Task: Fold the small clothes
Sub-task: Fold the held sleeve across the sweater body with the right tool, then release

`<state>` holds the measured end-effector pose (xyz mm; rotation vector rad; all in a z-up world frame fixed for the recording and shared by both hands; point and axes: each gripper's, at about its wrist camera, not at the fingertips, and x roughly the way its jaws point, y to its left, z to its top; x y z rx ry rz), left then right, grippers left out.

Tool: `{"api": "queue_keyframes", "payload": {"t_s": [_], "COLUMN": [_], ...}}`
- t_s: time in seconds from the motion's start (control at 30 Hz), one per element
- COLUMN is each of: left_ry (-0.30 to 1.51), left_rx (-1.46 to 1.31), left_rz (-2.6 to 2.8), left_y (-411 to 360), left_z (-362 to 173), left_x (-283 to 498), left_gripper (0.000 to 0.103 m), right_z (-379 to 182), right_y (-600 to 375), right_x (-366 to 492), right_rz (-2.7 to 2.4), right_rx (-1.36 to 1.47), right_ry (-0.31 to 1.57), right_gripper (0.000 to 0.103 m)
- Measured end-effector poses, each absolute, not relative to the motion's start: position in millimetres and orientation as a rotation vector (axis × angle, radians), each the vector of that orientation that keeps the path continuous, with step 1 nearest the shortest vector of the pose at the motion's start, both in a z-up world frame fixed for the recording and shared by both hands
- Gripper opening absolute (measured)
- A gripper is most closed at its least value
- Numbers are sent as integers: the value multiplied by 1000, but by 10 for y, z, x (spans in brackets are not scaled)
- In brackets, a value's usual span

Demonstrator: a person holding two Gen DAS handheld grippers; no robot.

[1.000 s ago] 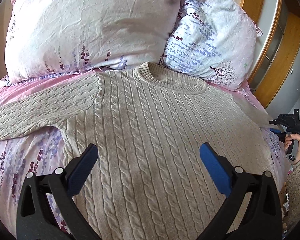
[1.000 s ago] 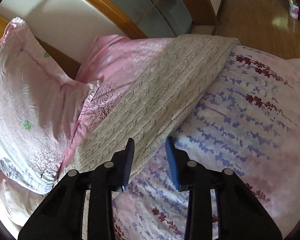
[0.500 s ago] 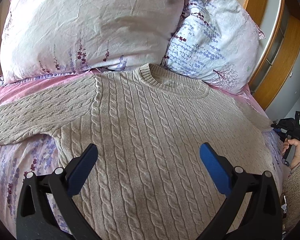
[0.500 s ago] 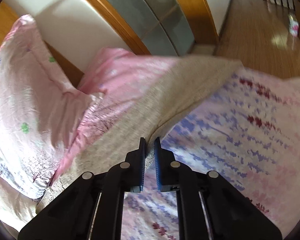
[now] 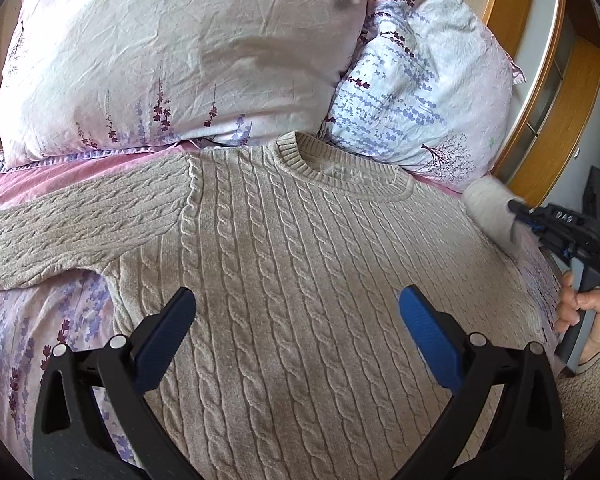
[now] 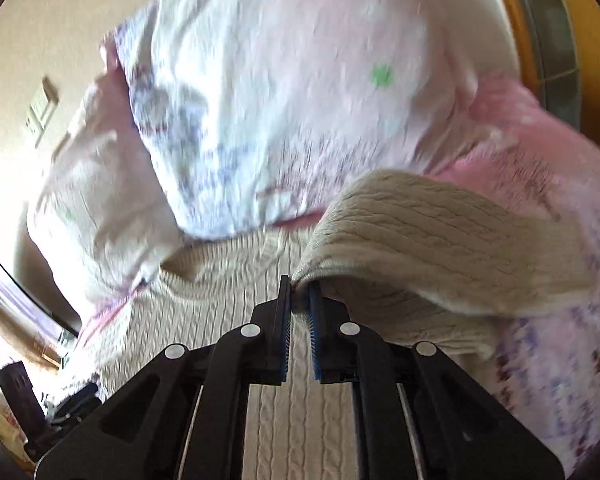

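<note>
Right wrist view first: your right claw point(image 6: 299, 294) is pinched tight on the cuff end of the sweater's right sleeve point(image 6: 440, 236), the knit bunched between the two blue pads. That grip makes sense — held by its end, the sleeve lifts off the bed as one hanging loop and can be carried over the body instead of dragging. Behind the pads the sleeve arches up and back toward the shoulder, and below it you look down on the cable-knit front. The picture is blurred, so finer detail of the pinch is hard to read.

From the left wrist view, your left claw point(image 5: 296, 328) is spread wide and holds nothing; it hangs just above the lower chest of the sweater point(image 5: 300, 280), probably ready to pin the body flat while the sleeve crosses. Whether its pads touch the knit you cannot tell from here. At the right edge the other claw point(image 5: 514, 206) shows with the pale cuff in it, your hand point(image 5: 588, 312) on its handle.

The sweater lies face up on the bed point(image 5: 40, 340), neck toward the two floral pillows point(image 5: 180, 60), its collar just under them. The left sleeve point(image 5: 80, 224) is spread out sideways, flat and unfolded — so the folding is at its start, with the first sleeve in the air and not yet laid down.
</note>
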<state>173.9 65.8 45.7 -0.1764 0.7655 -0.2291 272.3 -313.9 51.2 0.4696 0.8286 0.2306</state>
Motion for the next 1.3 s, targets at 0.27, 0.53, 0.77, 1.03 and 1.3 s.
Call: {"api": "queue_keyframes", "payload": {"t_s": [0.27,0.53,0.77,1.03,1.3], "left_ry": [725,739,730,714,710], "left_rx": [-151,-189,-205,-230,-275], "left_rz": [-226,-229,-215,-181,-167], "left_y": [714,815,934,1127,1275], "left_z": [520,484,504,506,493], "left_x": [1667,1678,1663,1641,1608], "left_gripper": [101,101,101,101,101], "right_z": [246,95,-98,547,639], "right_y": [-3460,-4332,-4638,-4035,-2324], "right_x": [2660,2491,2474,2647,2965], "right_rz": [215,-2,-181,-18,404], "right_rx": [729,1078,1117,850,633], "right_ry": [896,831,834,705,834], "right_gripper": [55,54,26,9,9]}}
